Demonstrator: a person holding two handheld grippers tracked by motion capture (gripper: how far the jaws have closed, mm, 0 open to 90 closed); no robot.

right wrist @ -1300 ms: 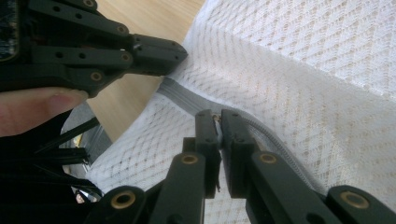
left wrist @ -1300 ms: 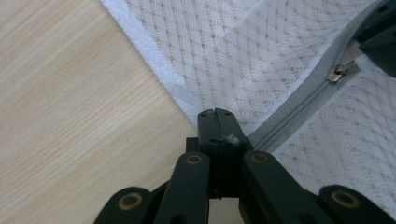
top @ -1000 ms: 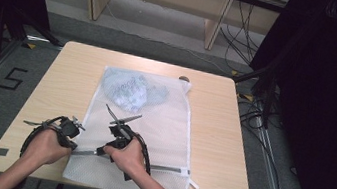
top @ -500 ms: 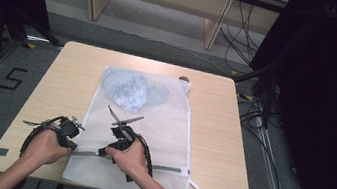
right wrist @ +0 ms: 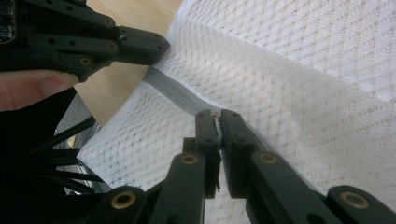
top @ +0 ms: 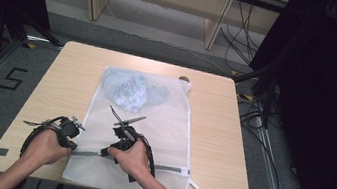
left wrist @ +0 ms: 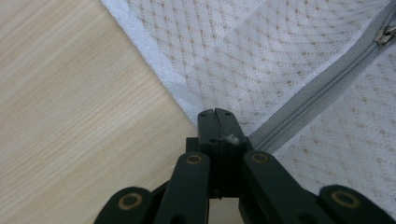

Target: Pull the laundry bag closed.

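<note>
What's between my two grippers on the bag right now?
In the right gripper view, a short run of closed grey zipper on the white mesh laundry bag spans from the left gripper to the right gripper; nothing else.

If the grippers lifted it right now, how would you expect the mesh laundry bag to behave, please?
The mesh laundry bag would probably droop: its thin net already wrinkles near the right gripper. It is likely light, though the bundled cloth inside may slide to the low end. The left gripper, shut on its edge, should hold.
</note>
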